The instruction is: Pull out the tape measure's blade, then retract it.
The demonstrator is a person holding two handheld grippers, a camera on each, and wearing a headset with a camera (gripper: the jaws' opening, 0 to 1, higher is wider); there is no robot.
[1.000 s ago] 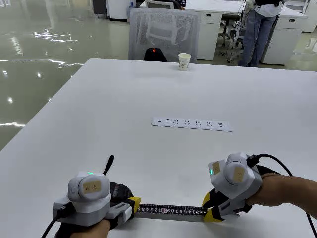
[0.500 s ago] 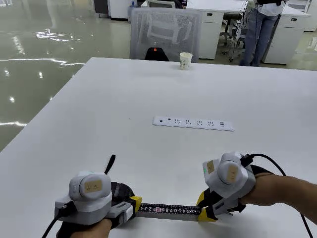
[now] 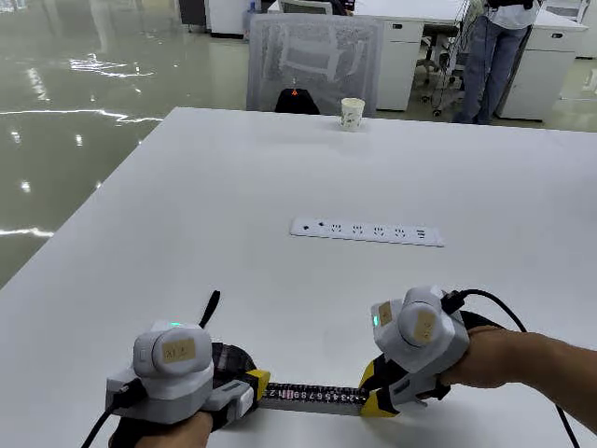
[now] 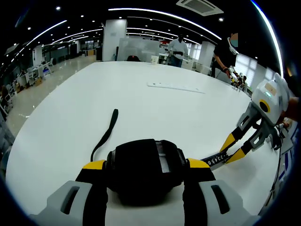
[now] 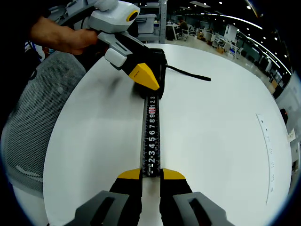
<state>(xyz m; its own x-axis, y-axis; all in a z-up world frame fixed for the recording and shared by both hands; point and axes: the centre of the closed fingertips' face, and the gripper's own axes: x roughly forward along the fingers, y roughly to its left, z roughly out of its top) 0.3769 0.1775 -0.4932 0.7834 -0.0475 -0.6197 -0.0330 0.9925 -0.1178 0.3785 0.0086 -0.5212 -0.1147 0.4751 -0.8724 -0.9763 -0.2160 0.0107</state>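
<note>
Black tape-measure case point(image 4: 146, 176) clamped in left claw point(image 4: 146, 164), lower left of head view, on white bench point(image 3: 280, 168). Black numbered blade point(image 5: 151, 136) tip pinched in near-shut right claw point(image 5: 151, 175). Short length out; retract judged next: tip to be guided back straight.

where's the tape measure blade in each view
head view: blade, bottom centre, lying left to right
left gripper view: blade, lower right, slanting
right gripper view: blade, centre, running up the picture
shared landmark: white power strip
</note>
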